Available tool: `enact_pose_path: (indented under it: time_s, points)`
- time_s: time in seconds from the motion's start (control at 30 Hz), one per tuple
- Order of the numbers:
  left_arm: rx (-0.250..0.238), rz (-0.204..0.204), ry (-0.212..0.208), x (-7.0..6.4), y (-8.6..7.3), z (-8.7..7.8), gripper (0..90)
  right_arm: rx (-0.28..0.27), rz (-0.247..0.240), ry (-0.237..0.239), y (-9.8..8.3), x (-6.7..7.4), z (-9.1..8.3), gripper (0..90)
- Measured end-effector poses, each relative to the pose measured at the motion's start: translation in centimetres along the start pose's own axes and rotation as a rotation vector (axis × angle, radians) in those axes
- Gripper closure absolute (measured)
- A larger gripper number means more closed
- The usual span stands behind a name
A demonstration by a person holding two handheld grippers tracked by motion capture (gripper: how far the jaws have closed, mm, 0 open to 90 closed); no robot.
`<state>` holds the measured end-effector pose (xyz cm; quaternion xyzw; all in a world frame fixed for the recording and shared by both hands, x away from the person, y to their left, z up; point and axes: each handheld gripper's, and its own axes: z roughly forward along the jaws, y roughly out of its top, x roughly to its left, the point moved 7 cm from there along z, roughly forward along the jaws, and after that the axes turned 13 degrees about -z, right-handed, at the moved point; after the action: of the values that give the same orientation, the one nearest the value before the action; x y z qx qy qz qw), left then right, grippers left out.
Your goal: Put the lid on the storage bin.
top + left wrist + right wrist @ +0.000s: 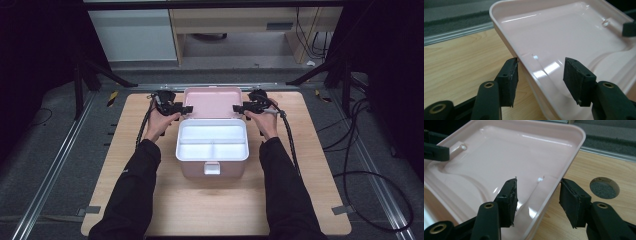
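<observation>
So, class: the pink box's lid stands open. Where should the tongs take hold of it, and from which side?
Probably grip the pink lid by its raised side rims, one pair of tongs from each side. The left tongs and right tongs already straddle those thin rims, one jaw inside, one outside. The rim is narrow enough to pinch; the glossy inner face offers nothing to grasp.

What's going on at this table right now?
A person holds a gripper in each hand at the open lid of a pink box on the wooden table. The left gripper and right gripper each straddle a side rim of the lid, jaws partly open. The white tray inside looks empty.
</observation>
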<state>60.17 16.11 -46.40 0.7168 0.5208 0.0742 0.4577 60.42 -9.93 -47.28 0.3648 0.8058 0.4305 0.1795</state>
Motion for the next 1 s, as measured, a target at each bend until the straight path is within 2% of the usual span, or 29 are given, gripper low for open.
enact_pose_path:
  time_s: [0.27,0.43,0.6,0.87,1.0]
  points:
    - [-0.046,0.057,0.0,-1.6,1.0,-2.2,48.0,-0.058,-0.033,-0.019,1.6,0.6,-2.3,50.8]
    - [-0.065,0.078,-0.009,-2.3,1.4,-3.5,49.9,-0.083,-0.062,-0.028,2.3,1.0,-3.7,52.2]
    - [-0.072,0.095,-0.021,-2.9,1.5,-4.5,51.7,-0.083,-0.107,-0.043,2.8,1.6,-4.8,52.2]
    - [-0.069,0.164,-0.015,-4.3,1.4,-6.1,53.3,-0.078,-0.166,-0.056,3.3,2.7,-7.0,52.6]
    - [-0.076,0.179,-0.018,-4.7,1.2,-6.7,54.2,-0.08,-0.182,-0.06,3.6,3.0,-8.0,54.5]
